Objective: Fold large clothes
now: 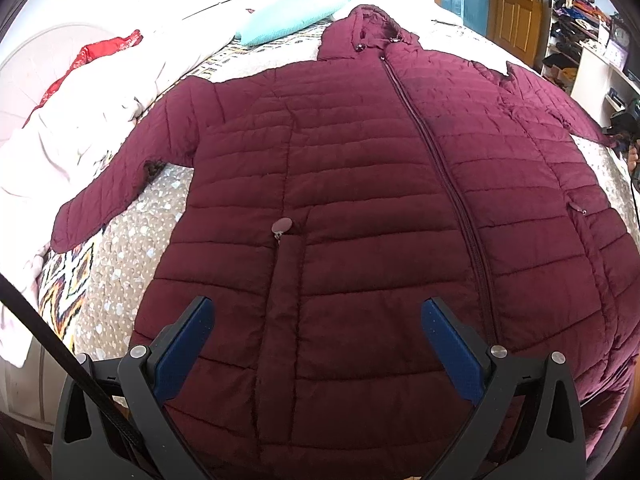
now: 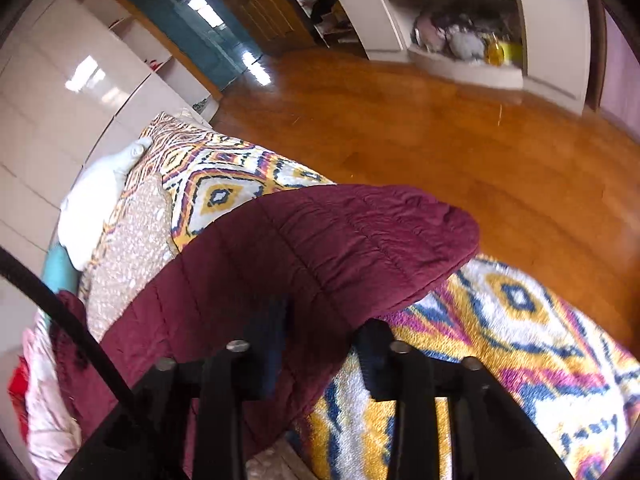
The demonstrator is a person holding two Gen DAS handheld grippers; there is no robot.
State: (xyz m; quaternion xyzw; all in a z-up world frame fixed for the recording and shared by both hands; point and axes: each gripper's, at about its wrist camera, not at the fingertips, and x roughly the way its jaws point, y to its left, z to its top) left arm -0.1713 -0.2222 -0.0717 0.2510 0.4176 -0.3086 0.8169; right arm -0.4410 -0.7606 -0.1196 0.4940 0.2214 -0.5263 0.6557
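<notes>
A maroon quilted hooded jacket (image 1: pixel 360 184) lies front up and zipped on the bed, hood far, both sleeves spread out. My left gripper (image 1: pixel 318 312) hovers open above the jacket's lower front, holding nothing. In the right wrist view, my right gripper (image 2: pixel 324 332) is shut on the jacket's right sleeve (image 2: pixel 340 248), lifted off the bed, with the cuff end sticking out past the fingers. The right gripper also shows far right in the left wrist view (image 1: pixel 624 128) at that sleeve's end.
The bed has a patterned bedspread (image 2: pixel 500 344) with a beige centre (image 1: pixel 132 248). A teal pillow (image 1: pixel 288 20), a white blanket (image 1: pixel 80 120) and a red cloth (image 1: pixel 100 52) lie at the left and far side. Wooden floor (image 2: pixel 440 128), shelves (image 2: pixel 460 40) and a door (image 1: pixel 516 4) lie beyond.
</notes>
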